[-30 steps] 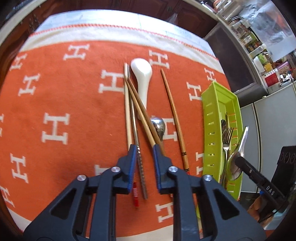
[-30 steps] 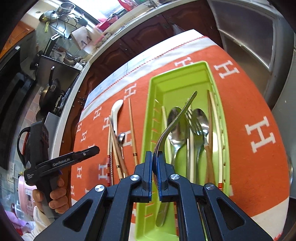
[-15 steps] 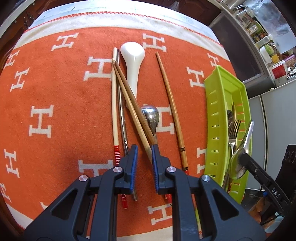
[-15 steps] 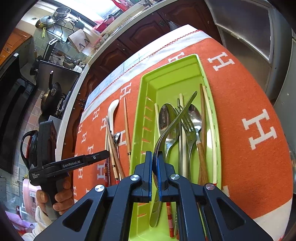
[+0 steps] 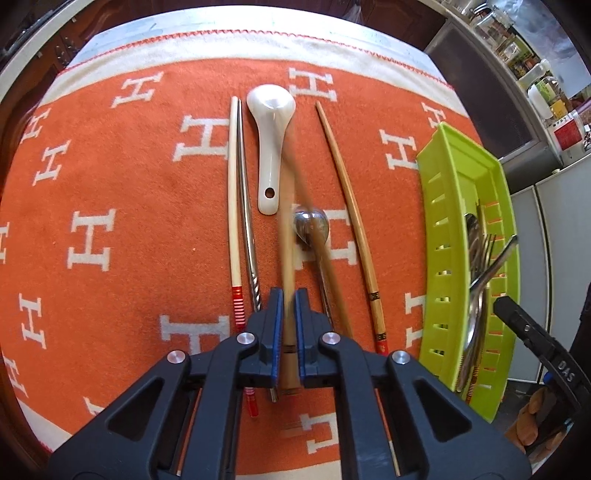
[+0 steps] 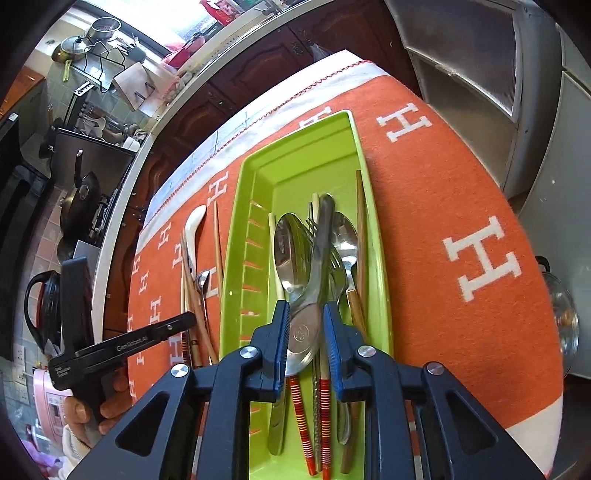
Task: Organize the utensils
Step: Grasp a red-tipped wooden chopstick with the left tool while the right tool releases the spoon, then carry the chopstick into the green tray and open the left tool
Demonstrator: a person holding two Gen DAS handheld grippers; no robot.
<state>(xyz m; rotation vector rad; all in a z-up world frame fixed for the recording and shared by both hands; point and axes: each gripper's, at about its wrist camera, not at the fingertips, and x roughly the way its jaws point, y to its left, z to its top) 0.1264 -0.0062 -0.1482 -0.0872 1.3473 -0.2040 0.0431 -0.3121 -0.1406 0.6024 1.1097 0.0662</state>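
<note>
I'm working in a home kitchen. Off to the upper left of my right gripper there's a gas stove (image 6: 98, 70) with a steel pot (image 6: 105, 26) and a lidded pan on it, and lower down on that side a black frying pan (image 6: 79, 199) sits on another burner. Dark wooden cabinet doors (image 6: 236, 85) run along behind the counter edge ahead of me. To the upper right of my left gripper, jars of food (image 5: 546, 88) crowd a shelf. Under both grippers lies an orange cloth (image 5: 122, 221) patterned with white letters.
</note>
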